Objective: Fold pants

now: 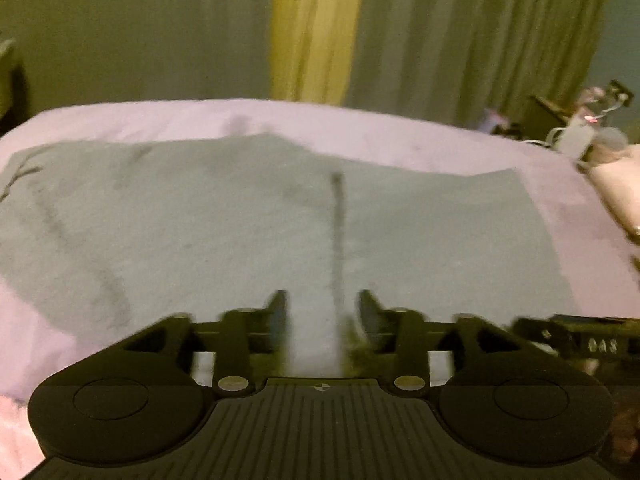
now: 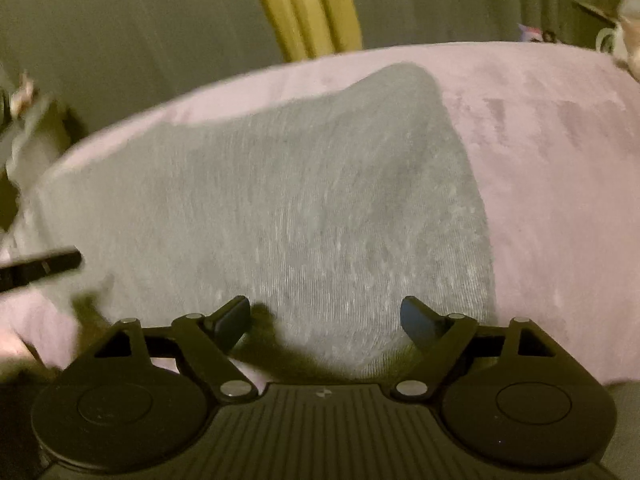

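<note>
Grey pants [image 1: 240, 220] lie spread flat on a pink bed cover [image 1: 360, 124], with a dark line [image 1: 338, 240] running down the cloth. My left gripper [image 1: 322, 308] hovers over the near edge of the pants, open, with only the cloth below showing between its fingers. In the right wrist view the pants [image 2: 300, 200] fill the middle, folded to a straight right edge. My right gripper [image 2: 324, 314] stands wide open over their near edge, and nothing is pinched. The left gripper's finger [image 2: 40, 266] pokes in at the left edge.
Green curtains [image 1: 460, 40] with a yellow strip [image 1: 316, 28] hang behind the bed. Cluttered items on a dark stand [image 1: 576, 128] sit at the far right, beside a pale pillow [image 1: 620, 192]. Pink cover [image 2: 560, 200] extends to the right of the pants.
</note>
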Tool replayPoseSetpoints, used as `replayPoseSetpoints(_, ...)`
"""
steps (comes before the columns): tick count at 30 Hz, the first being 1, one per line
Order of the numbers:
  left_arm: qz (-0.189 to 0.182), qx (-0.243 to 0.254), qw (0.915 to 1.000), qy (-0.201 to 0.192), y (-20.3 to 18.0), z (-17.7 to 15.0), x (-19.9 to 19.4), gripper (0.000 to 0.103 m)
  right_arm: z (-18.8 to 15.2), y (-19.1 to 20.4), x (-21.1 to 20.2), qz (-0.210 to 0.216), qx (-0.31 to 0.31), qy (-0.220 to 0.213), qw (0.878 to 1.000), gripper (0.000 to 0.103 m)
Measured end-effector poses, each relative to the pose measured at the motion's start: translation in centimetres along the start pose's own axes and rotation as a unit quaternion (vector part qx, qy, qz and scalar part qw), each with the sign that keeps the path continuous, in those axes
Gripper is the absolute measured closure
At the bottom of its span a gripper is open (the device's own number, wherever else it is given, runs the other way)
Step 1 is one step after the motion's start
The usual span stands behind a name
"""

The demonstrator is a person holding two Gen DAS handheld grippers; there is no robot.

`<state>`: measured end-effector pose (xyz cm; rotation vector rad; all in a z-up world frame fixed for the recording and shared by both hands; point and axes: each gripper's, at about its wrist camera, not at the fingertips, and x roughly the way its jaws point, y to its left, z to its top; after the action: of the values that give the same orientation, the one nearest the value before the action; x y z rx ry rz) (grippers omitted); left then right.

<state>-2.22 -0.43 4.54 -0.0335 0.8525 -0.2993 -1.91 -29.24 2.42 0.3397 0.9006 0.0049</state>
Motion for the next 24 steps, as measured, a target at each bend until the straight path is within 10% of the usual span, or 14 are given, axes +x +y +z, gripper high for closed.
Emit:
replayPoseSetpoints(8,-0.051,-0.115,0.9906,0.054,2.1,3.9,5.7,0.03,0.6,-2.7,-0.8,0.022,0.078,-0.023,0.996,0.021)
replayPoseSetpoints(13,-0.146,-0.163,0.9713,0.093,2.5,6.4,10.9,0.016,0.5,-2.5,-0.7,0.03,0.073,-0.024,0.997,0.021)
replayPoseSetpoints(19,-0.125,-0.112,0.9782,0.122,0.9,7.4,14.7,0.087,0.7,-3.2,-1.3,0.035,0.097,-0.032,0.994,0.021)
replayPoseSetpoints(24,-0.151,-0.06,0.9864,0.022,-1.7,9.2,8.4,0.087,0.8,-3.2,-1.4,0.034,0.095,-0.04,0.994,0.021)
